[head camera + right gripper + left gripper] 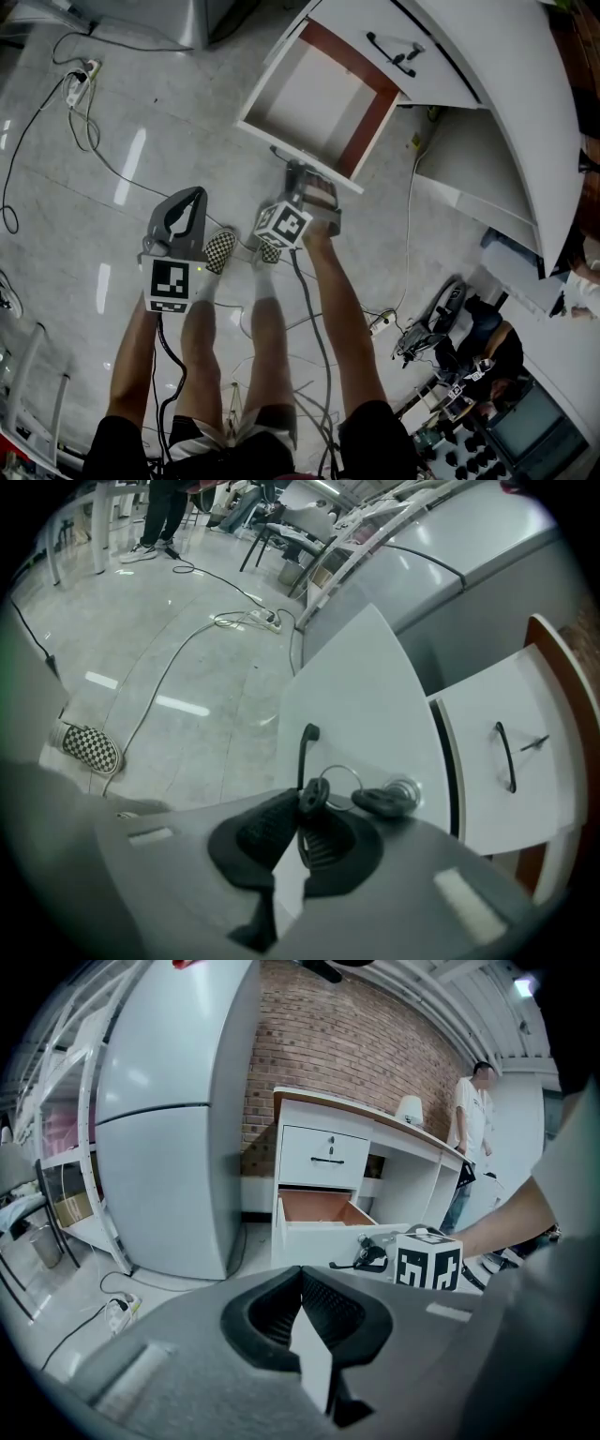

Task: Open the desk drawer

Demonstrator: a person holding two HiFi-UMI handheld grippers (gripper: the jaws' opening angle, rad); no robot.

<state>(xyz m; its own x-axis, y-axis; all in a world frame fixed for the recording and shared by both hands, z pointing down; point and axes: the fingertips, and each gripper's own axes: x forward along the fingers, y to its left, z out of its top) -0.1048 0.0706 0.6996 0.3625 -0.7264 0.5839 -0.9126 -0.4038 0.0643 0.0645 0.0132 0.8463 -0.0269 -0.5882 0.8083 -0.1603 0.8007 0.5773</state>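
Note:
The white desk's lower drawer stands pulled out, its bare inside and brown side wall showing. My right gripper is at the drawer's front panel, shut on the black drawer handle, which runs down between the pads. A key ring with keys hangs from the lock beside it. My left gripper hovers over the floor to the left, apart from the desk, shut with nothing in it. From the left gripper view the open drawer sits below the closed upper drawer.
The upper drawer with its black handle stays closed. A grey fridge stands left of the desk. Cables and a power strip lie on the floor. A checkered shoe is between the grippers. A person stands behind the desk.

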